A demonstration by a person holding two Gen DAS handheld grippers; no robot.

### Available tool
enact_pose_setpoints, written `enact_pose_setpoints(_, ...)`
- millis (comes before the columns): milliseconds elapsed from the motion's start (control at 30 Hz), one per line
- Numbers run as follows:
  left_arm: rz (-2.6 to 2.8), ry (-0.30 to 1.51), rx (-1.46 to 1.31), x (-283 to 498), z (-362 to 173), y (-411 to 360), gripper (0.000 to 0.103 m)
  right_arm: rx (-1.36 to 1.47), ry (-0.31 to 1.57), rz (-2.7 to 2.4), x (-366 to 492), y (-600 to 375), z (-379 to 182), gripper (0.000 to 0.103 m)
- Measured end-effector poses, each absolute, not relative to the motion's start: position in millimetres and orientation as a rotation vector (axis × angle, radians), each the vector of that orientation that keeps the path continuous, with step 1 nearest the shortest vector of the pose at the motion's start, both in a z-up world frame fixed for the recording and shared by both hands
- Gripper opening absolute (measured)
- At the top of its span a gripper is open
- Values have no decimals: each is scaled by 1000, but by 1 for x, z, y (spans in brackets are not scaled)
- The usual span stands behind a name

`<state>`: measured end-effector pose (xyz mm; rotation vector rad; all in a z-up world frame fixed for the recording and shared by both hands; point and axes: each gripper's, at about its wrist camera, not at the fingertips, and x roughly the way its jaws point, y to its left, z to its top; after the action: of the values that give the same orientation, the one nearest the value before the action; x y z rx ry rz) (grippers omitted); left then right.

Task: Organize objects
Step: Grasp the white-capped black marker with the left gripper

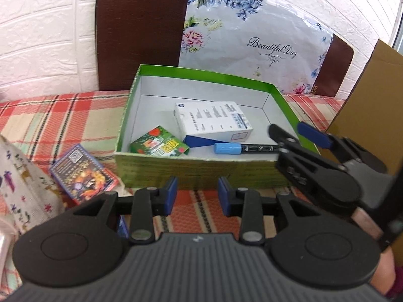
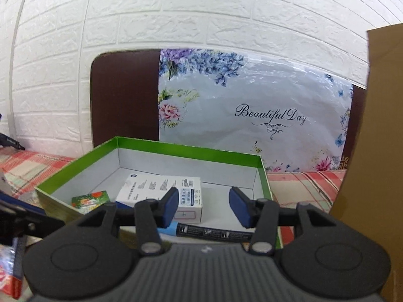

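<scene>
A green box with a white inside sits on the plaid cloth. In it lie a white carton, a green card pack and a black marker with a blue cap. A purple card pack lies on the cloth left of the box. My left gripper is open and empty in front of the box. My right gripper is open and empty above the box's near right corner, over the marker. It shows in the left wrist view too.
A brown cardboard panel stands right of the box. A floral bag and a dark brown board lean on the white brick wall behind. A patterned cloth lies at the left.
</scene>
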<state>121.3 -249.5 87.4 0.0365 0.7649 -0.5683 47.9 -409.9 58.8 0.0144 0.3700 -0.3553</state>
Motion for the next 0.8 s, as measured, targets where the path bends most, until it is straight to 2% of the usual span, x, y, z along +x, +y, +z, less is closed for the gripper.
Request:
enact_pose_setpoints(200,-539,752,76,101,88,-238,37,72,354,-315,7,-388,66,51)
enact_pose_setpoints(500,-478,742,98,72,81,-206,39,150,448,-220,-34,-356,51,51)
enact_pose_setpoints(800,-329,811,12,66,52,-110,39,65,545,-36,-40,-287,43,51)
